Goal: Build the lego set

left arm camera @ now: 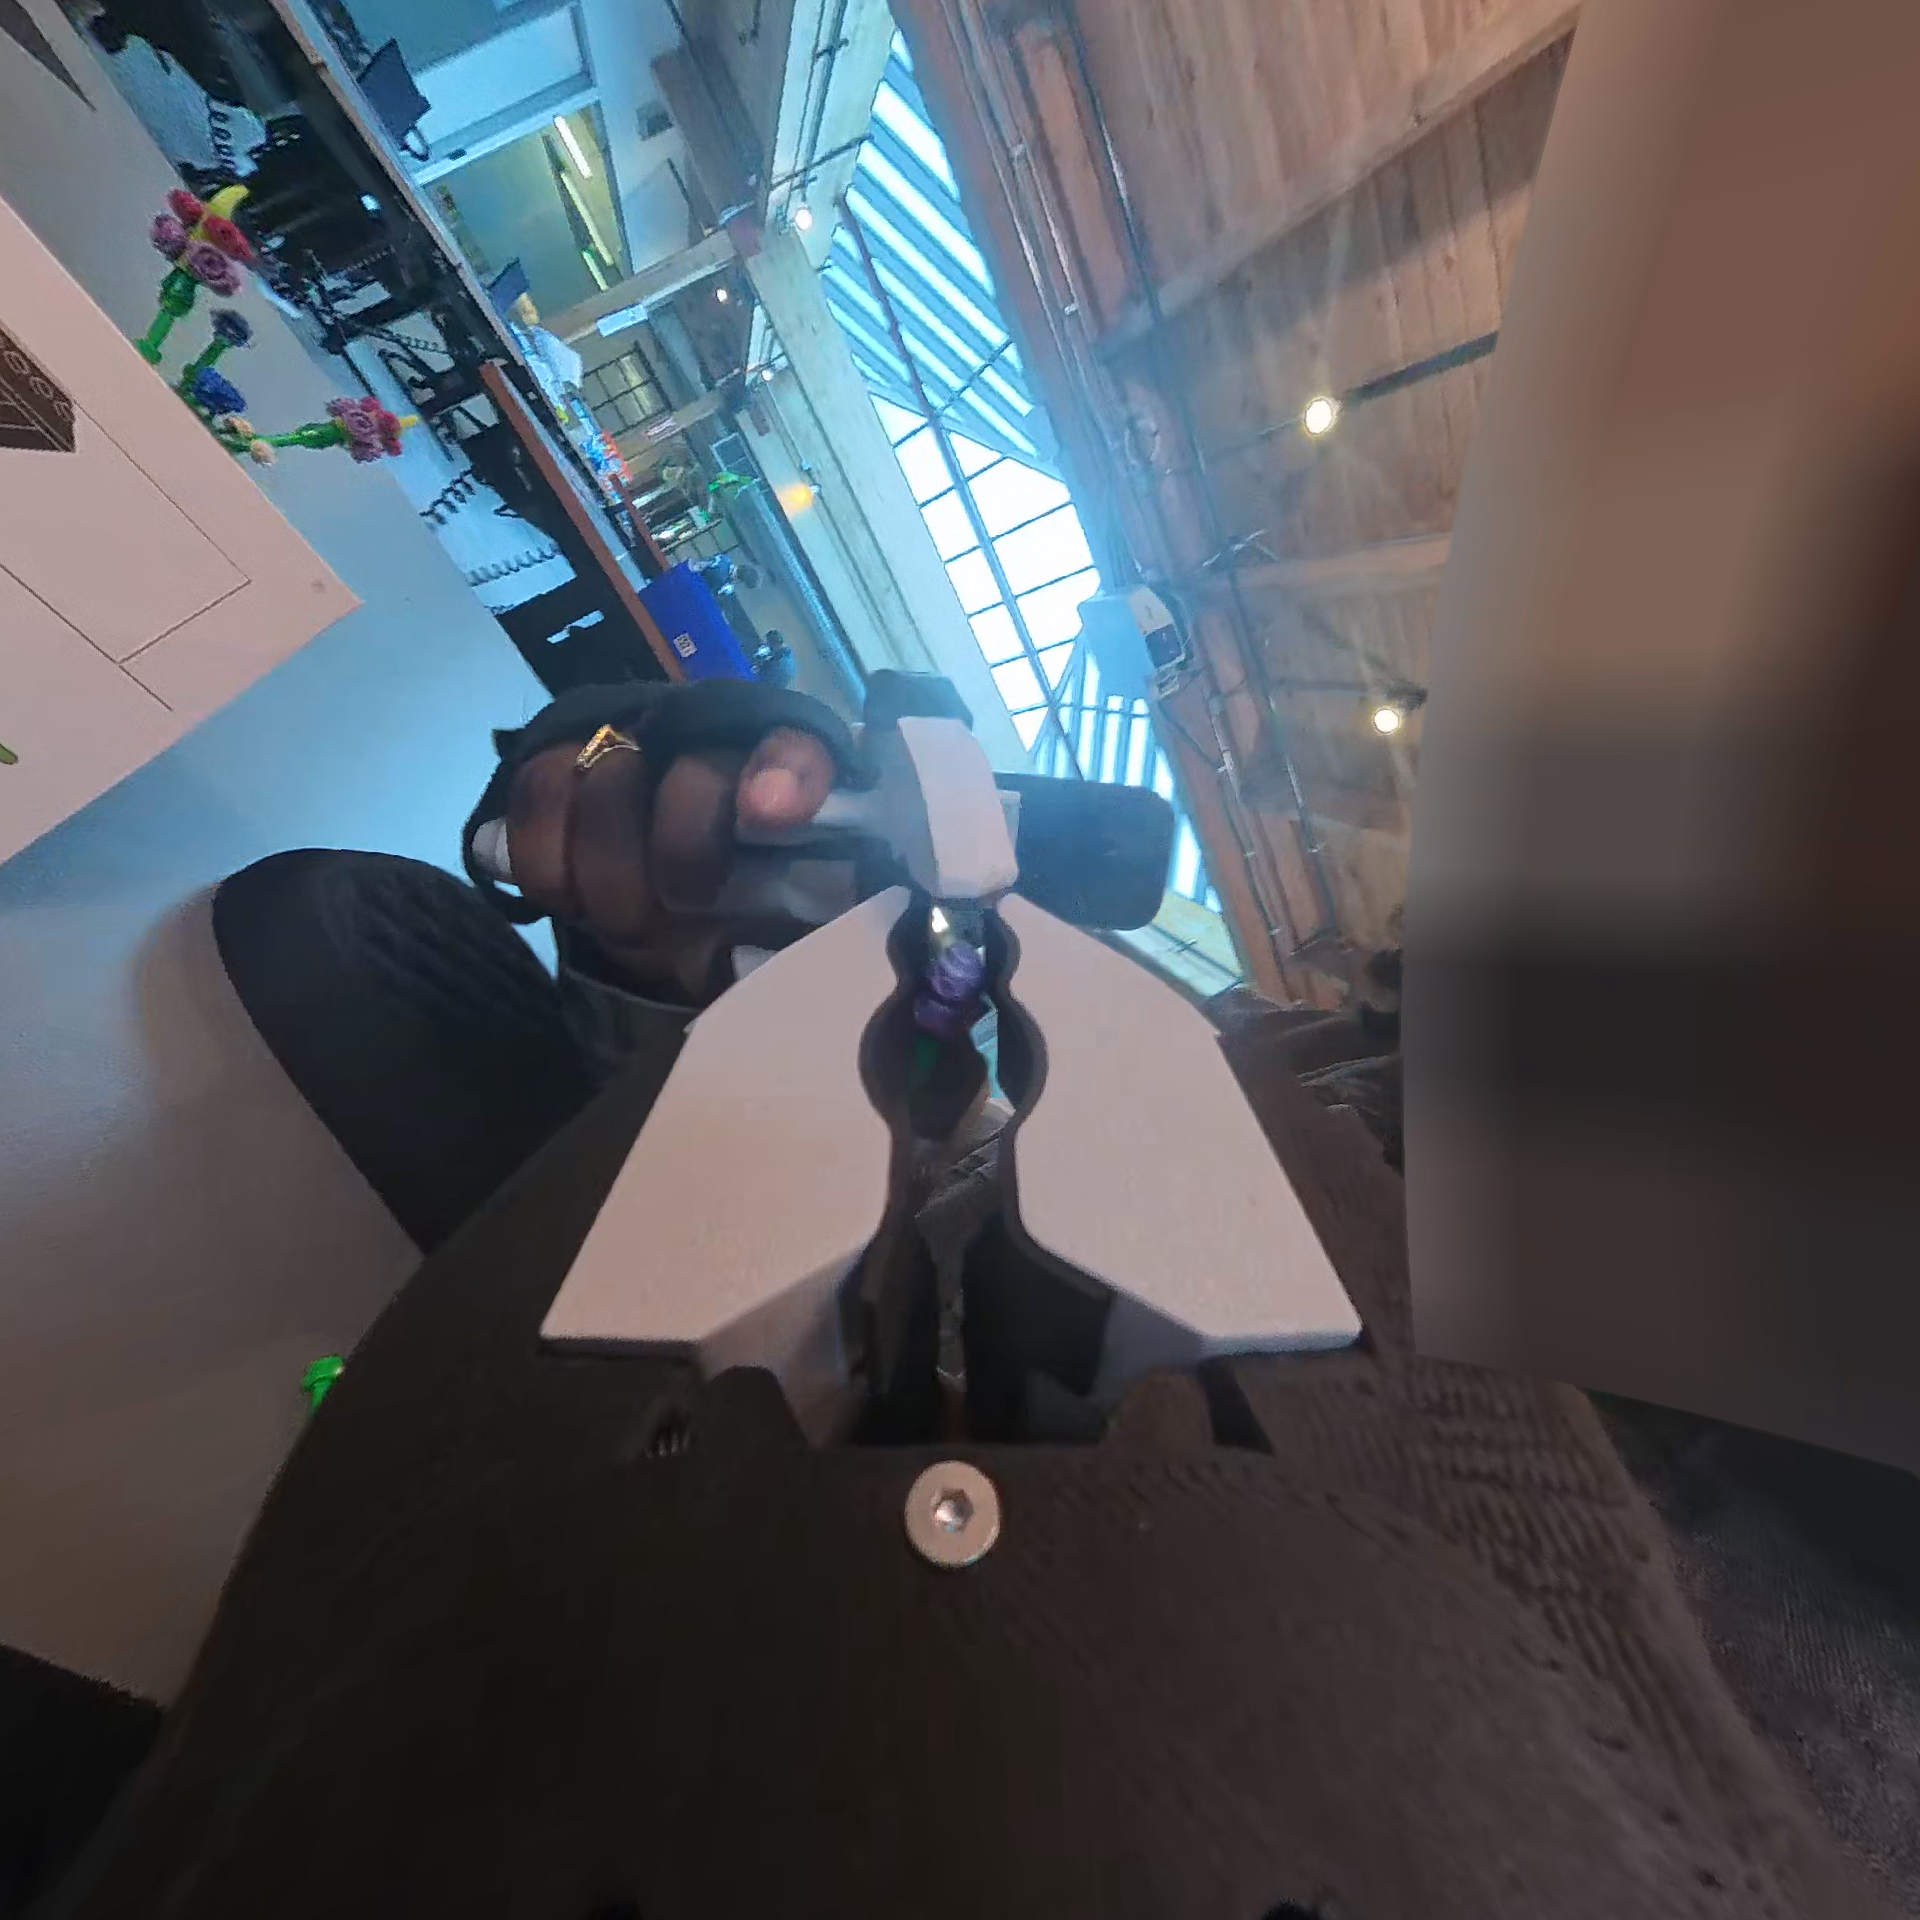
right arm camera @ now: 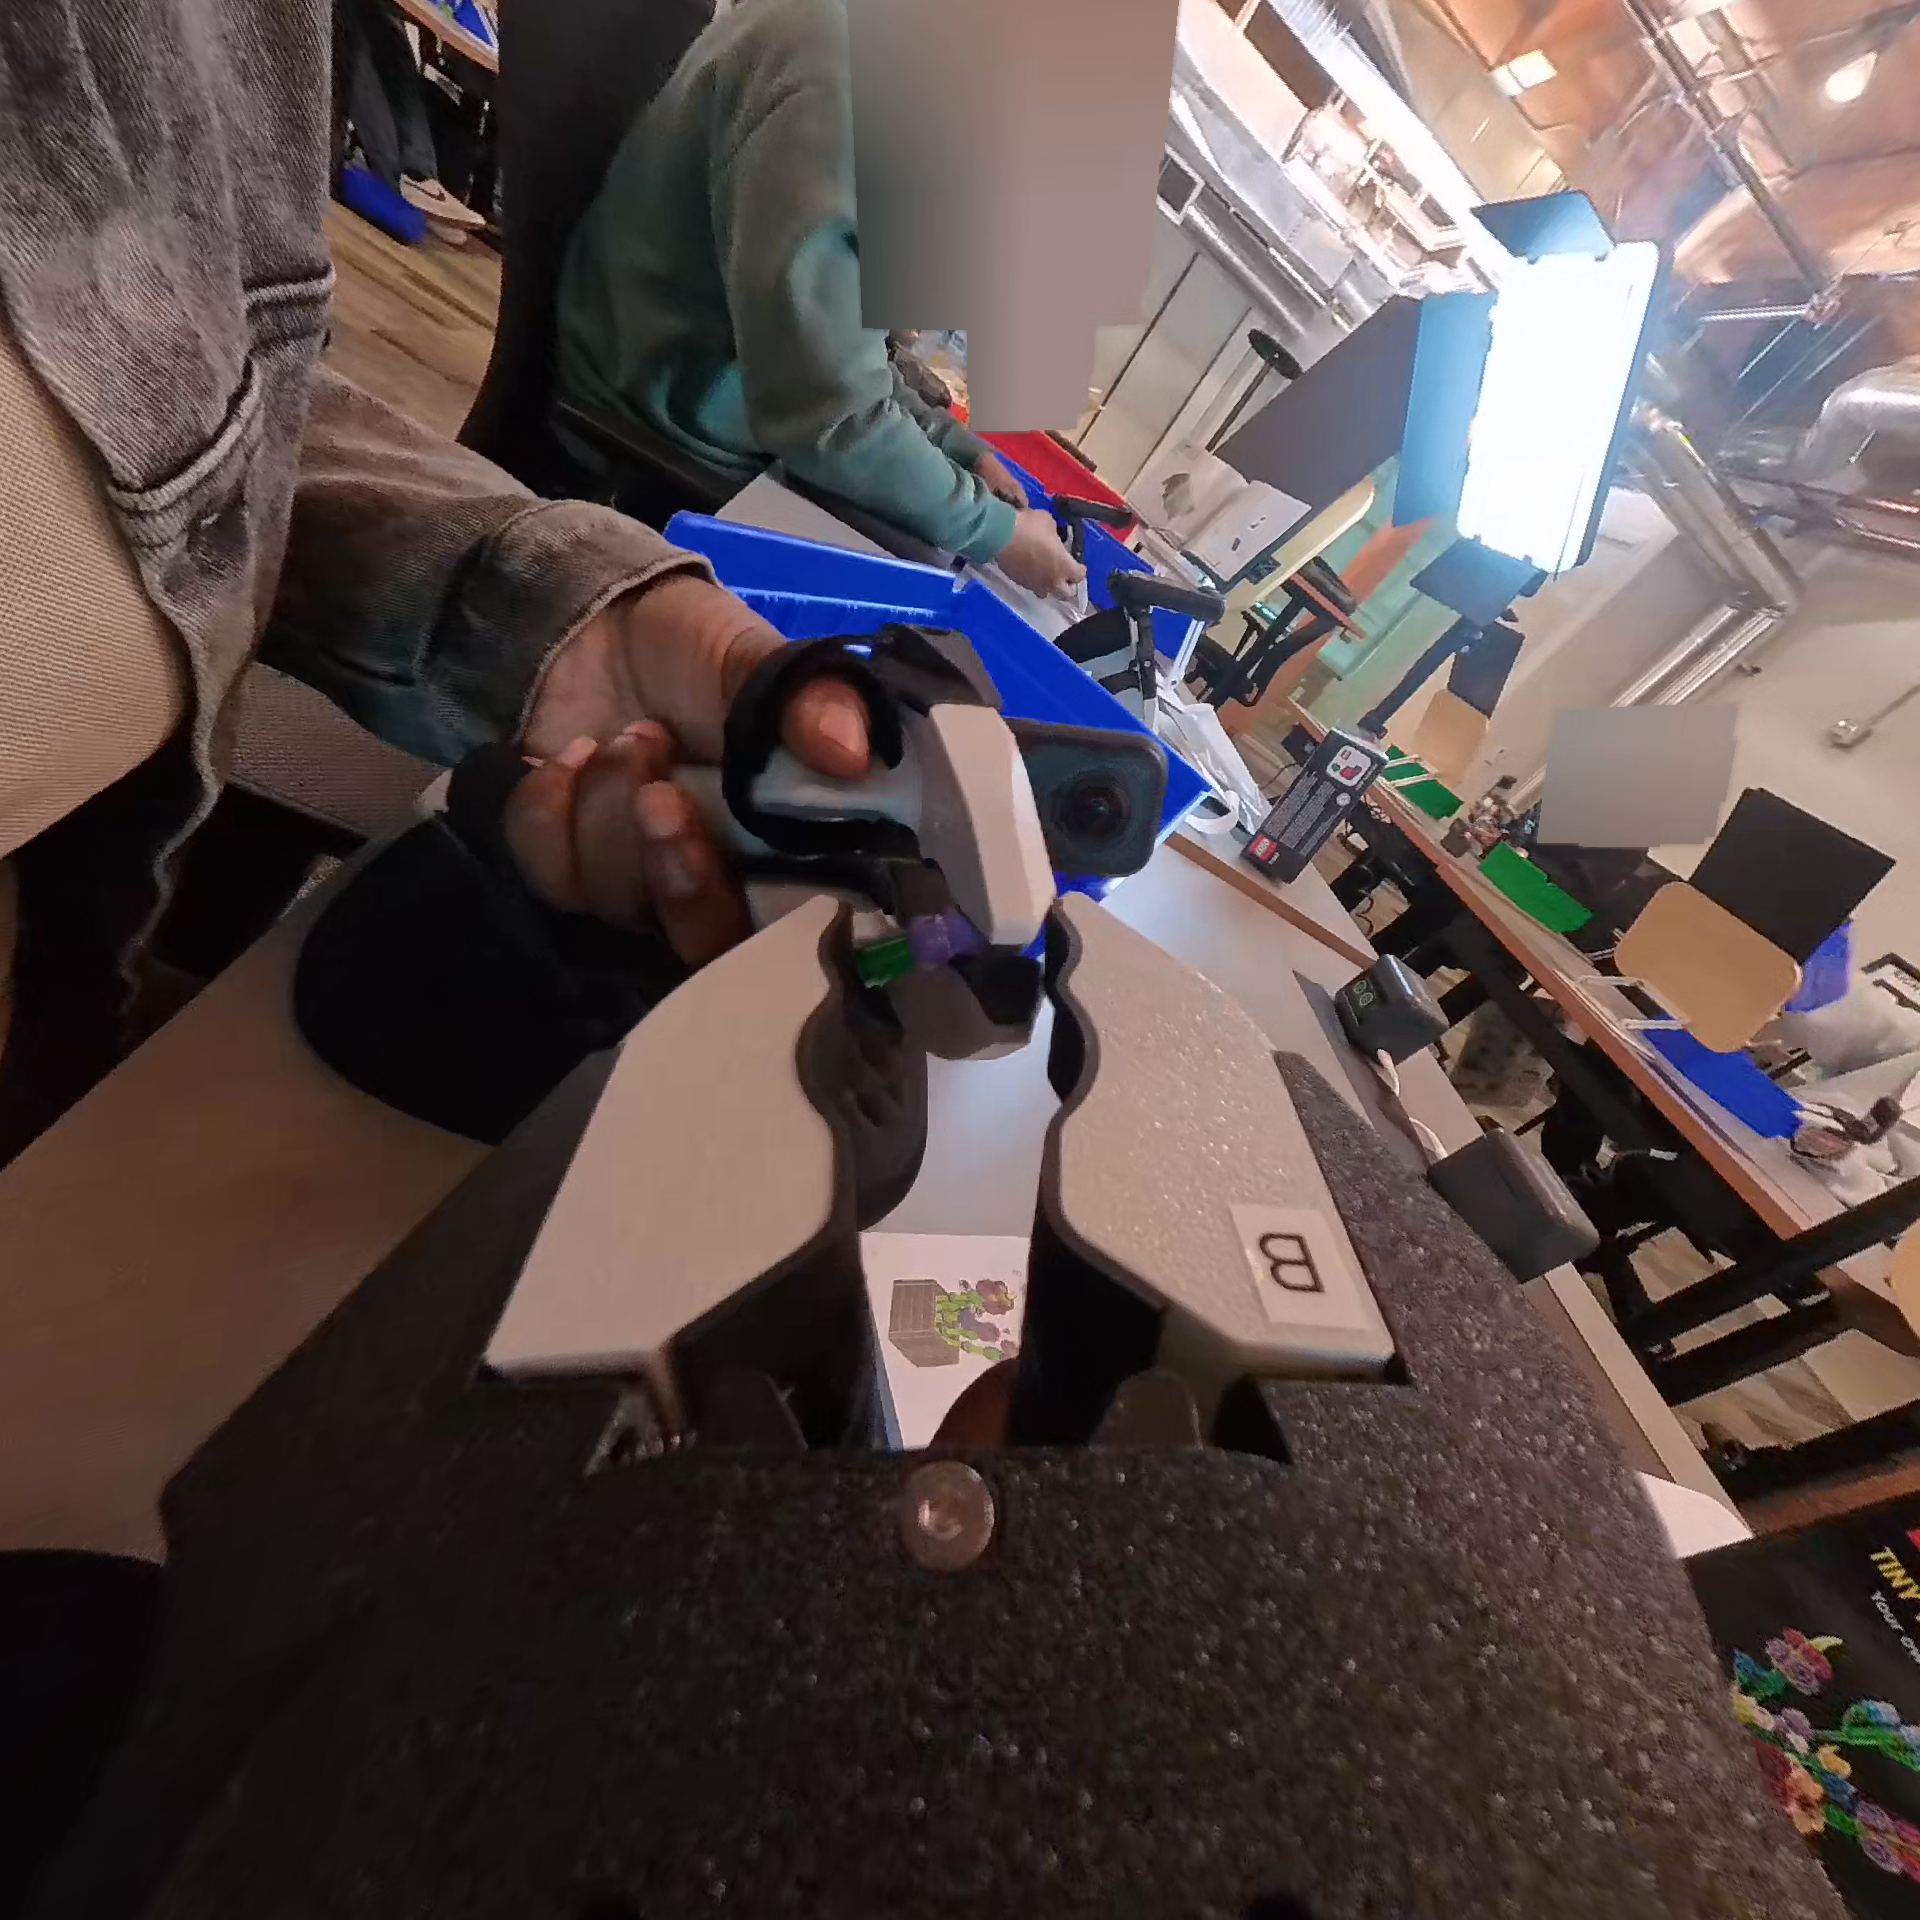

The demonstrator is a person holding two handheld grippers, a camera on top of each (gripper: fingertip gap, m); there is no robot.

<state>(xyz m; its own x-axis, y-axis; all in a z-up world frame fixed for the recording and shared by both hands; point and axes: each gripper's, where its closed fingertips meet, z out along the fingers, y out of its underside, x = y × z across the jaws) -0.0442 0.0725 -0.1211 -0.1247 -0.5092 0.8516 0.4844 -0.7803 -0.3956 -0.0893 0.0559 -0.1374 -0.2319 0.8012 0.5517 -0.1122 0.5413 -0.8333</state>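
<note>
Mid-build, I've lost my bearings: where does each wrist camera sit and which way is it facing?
Left wrist: on the left tongs, tilted, facing the right hand and ceiling; they pinch the purple flower piece.
Right wrist: on the right tongs, open, facing the left hand and blue bin.
Shared: the purple flower piece; each shows the other tongs.

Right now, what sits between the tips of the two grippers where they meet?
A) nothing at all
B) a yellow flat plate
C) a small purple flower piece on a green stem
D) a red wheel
C: the right wrist view shows a purple flower piece on a short green stem at the tips of the left gripper, and the left wrist view shows the same purple piece between its own fingers.
</note>
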